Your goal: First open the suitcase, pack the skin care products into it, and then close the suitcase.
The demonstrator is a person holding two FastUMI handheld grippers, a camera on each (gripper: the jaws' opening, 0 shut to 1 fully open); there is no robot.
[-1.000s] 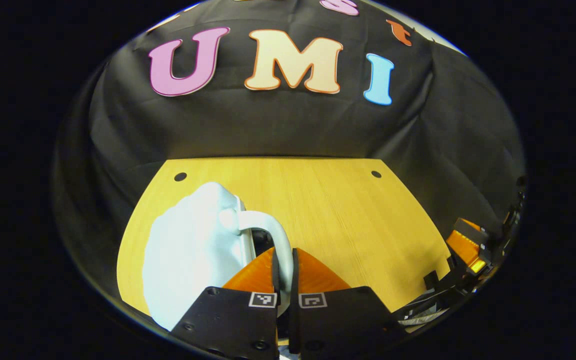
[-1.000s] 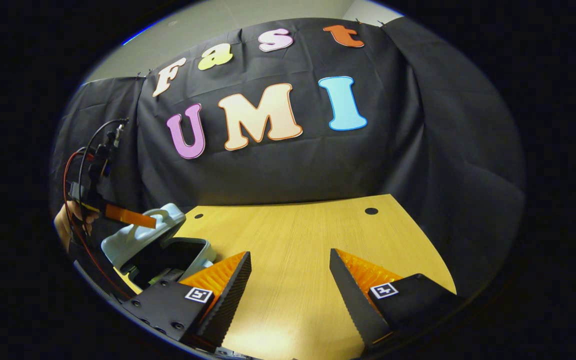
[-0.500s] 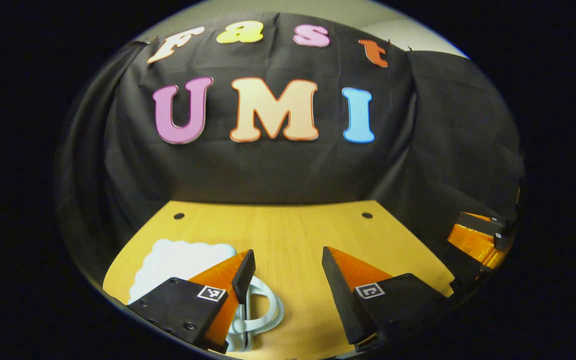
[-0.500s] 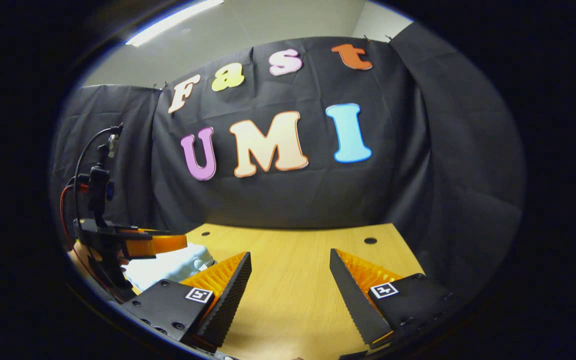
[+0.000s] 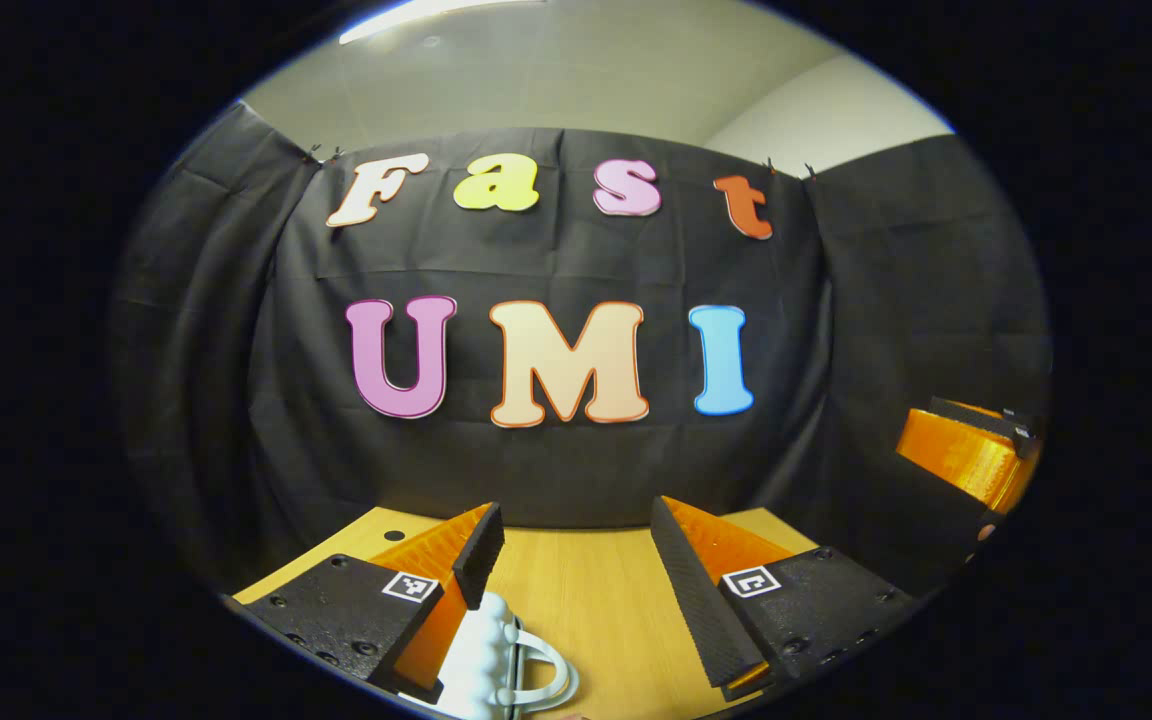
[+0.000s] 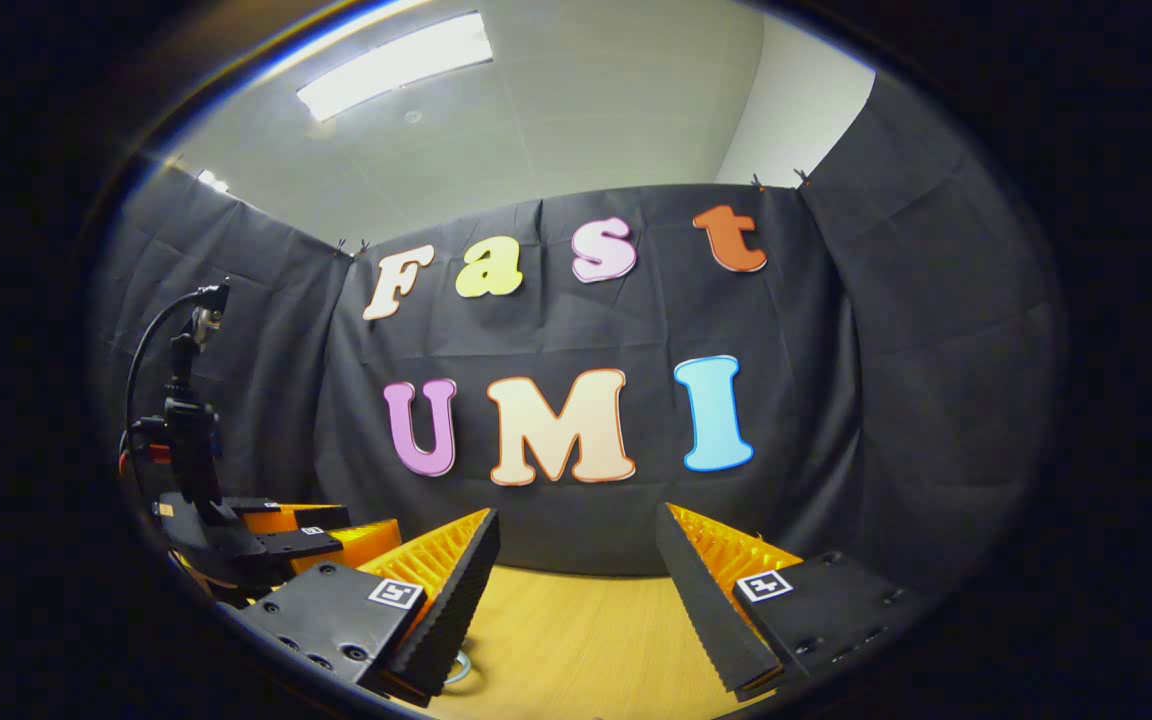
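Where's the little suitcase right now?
In the left gripper view the suitcase lies on the wooden table at the bottom, just under the open left gripper, handle toward the middle.

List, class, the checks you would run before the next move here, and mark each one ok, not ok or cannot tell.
1. Left gripper fingers apart, nothing between them: ok.
2. Right gripper fingers apart, nothing between them: ok.
3. Suitcase resting on the table: ok.
4. Suitcase handle free of the fingers: ok.
5. Suitcase lid fully shut: cannot tell, since just its edge shows low in the left gripper view.
6. Skin care products packed inside: cannot tell.
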